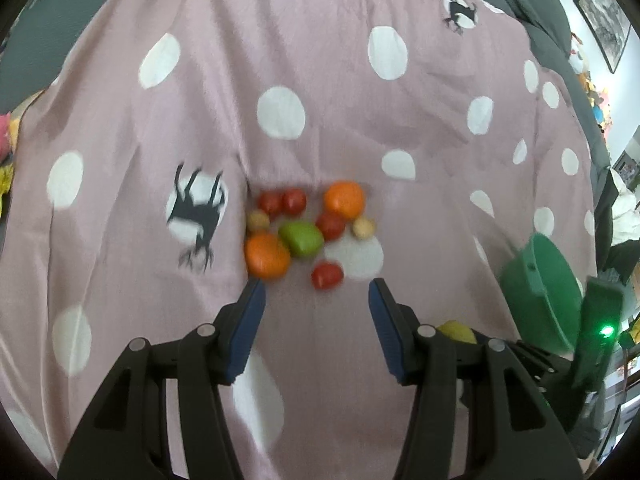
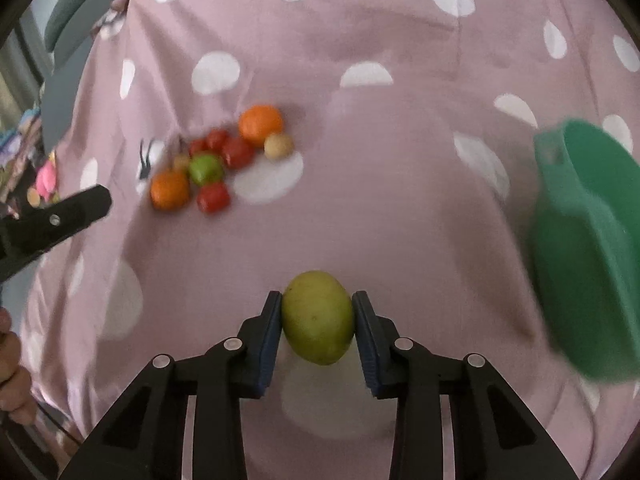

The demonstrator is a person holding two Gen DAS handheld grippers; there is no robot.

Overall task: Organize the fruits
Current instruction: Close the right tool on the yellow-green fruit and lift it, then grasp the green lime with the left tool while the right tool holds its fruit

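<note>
A pile of fruit lies on the pink spotted cloth (image 1: pixel 320 80): two oranges (image 1: pixel 267 255) (image 1: pixel 344 199), a green fruit (image 1: pixel 301 238), several red fruits (image 1: pixel 327 275) and two small tan ones (image 1: pixel 364 227). My left gripper (image 1: pixel 317 292) is open and empty just short of the pile. My right gripper (image 2: pixel 317 312) is shut on a yellow-green fruit (image 2: pixel 318 317), held above the cloth. The pile (image 2: pixel 204 168) lies far left of it. A green bowl (image 2: pixel 588 248) stands tilted at the right; it also shows in the left wrist view (image 1: pixel 540 284).
The cloth (image 2: pixel 400 160) covers a wide surface with grey cushions (image 1: pixel 60 20) at the back. The other gripper's black arm (image 2: pixel 52 220) reaches in at the left. Framed pictures (image 1: pixel 604 28) hang on the wall at the far right.
</note>
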